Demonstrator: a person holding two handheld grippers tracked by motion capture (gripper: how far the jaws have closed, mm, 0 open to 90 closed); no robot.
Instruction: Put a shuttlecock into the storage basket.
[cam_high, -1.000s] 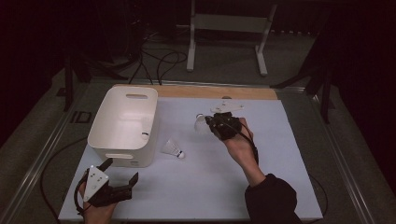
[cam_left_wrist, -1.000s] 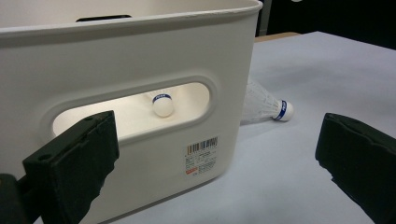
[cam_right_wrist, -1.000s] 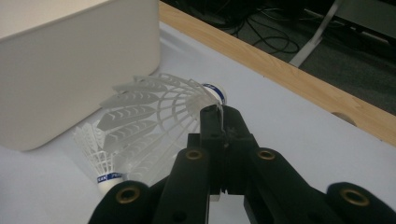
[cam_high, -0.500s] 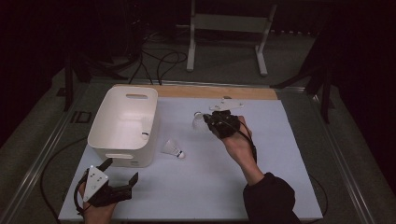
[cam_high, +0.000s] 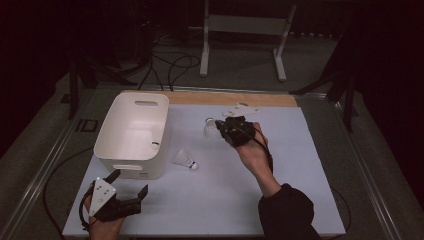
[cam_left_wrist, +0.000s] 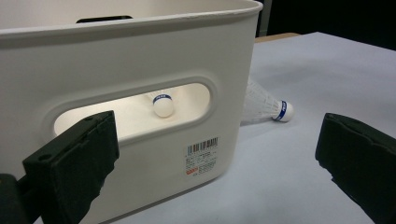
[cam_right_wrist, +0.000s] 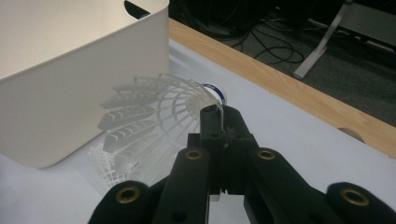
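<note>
Shuttlecock (cam_right_wrist: 154, 121) pinched in right gripper (cam_right_wrist: 219, 119) jaws, axis approx level, cork toward far edge.

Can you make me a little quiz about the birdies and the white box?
1. True or false: the right tool is shut on a shuttlecock.
2. Where does the loose shuttlecock lie? A) inside the white bin B) on the table beside the white bin C) on the floor
3. What shows through the bin's handle slot in the left gripper view?

Key: 1. True. 2. B. 3. Another shuttlecock's cork tip, inside the bin.
</note>
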